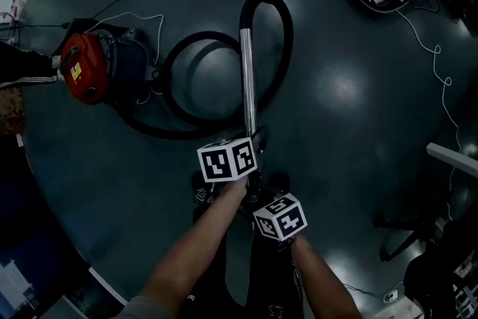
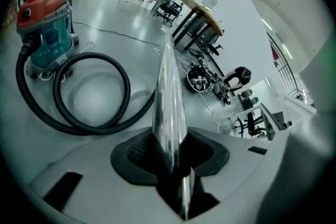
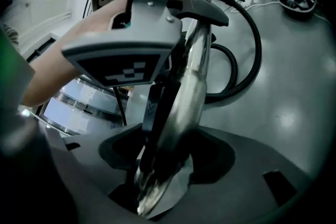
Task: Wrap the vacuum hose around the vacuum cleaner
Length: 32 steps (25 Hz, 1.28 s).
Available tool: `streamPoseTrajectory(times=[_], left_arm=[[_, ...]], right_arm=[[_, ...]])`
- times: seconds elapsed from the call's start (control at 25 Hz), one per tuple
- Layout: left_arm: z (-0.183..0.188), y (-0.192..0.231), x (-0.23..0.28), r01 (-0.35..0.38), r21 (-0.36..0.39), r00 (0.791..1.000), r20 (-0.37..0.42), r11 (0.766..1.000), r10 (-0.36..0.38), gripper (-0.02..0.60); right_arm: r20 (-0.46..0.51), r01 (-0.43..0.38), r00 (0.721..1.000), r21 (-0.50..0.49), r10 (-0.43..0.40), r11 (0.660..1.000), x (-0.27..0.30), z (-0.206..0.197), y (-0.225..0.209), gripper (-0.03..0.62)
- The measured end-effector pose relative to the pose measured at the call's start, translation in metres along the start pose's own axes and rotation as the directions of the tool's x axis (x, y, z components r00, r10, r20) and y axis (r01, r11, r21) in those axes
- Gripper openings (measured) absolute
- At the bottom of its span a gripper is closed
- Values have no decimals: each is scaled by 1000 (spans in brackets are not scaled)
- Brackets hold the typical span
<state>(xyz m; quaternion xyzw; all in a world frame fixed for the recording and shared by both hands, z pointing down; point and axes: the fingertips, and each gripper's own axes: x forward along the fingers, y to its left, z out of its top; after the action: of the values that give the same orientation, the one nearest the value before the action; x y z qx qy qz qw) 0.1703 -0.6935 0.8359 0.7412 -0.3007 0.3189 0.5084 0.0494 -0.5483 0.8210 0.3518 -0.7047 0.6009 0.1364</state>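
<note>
Wand [image 1: 248, 78]: runs straight ahead; left tool [image 2: 170, 165] clenched on it, right tool [image 3: 157, 165] slack around it; vacuum cleaner [image 1: 93, 67] ahead-left.

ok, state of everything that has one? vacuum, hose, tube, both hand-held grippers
vacuum cleaner: upright on the floor, hose attached.
hose: loose loops on the floor, not wrapped round the cleaner.
metal tube: gripped near its near end, far end joined to the hose.
left hand-held gripper: shut on the metal tube.
right hand-held gripper: jaws apart, tube's end between them.
</note>
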Motion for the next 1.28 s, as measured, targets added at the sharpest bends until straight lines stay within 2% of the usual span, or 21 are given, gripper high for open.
streamPoseTrajectory(times=[0.08, 0.16, 0.2, 0.28, 0.4, 0.6, 0.72, 0.84, 0.96, 1.08, 1.2, 1.28], left_arm=[[-4, -12, 10, 3, -56, 1000, 7, 998, -3, 153], [-5, -22, 16, 8, -64, 1000, 16, 998, -7, 153], [-5, -28, 18, 10, -53, 1000, 20, 999, -9, 153], [-5, -38, 20, 15, -22, 1000, 28, 1000, -14, 155], [-7, -53, 22, 26, 33, 1000, 7, 999, -26, 155], [-18, -72, 25, 52, 173, 993, -113, 984, -33, 192], [-26, -76, 18, 87, 250, 979, -201, 964, -36, 238], [-21, -66, 6, 99, 285, 972, -234, 953, -31, 282], [-11, -53, 0, 101, 281, 971, -239, 954, -33, 309], [-1, -39, -5, 138, 251, 964, -256, 958, -72, 328], [4, -28, -12, 212, 190, 942, -301, 959, -149, 344], [8, -20, -19, 247, 190, 927, -332, 950, -175, 345]], right_arm=[[42, 17, 999, 40, -19, 999, -10, 1, -12, 254], [63, 29, 997, 56, -32, 998, -21, 0, -22, 251], [68, 35, 997, 63, -39, 997, -27, -1, -26, 179], [83, 35, 996, 96, -43, 995, -36, 0, -29, 149], [107, 23, 994, 131, -37, 991, -48, 1, -27, 144], [64, 22, 998, 105, -29, 994, -70, -8, -30, 143], [8, 19, 1000, 55, -20, 998, -82, -17, -28, 142], [-64, 28, 998, -21, -29, 999, -84, -18, -28, 143], [-126, 35, 991, -99, -47, 994, -82, -12, -34, 143], [-193, 53, 977, -185, -89, 981, -78, -1, -43, 142], [-276, 66, 950, -281, -147, 957, -80, 8, -58, 142], [-327, 78, 925, -336, -193, 939, -83, 14, -71, 141]])
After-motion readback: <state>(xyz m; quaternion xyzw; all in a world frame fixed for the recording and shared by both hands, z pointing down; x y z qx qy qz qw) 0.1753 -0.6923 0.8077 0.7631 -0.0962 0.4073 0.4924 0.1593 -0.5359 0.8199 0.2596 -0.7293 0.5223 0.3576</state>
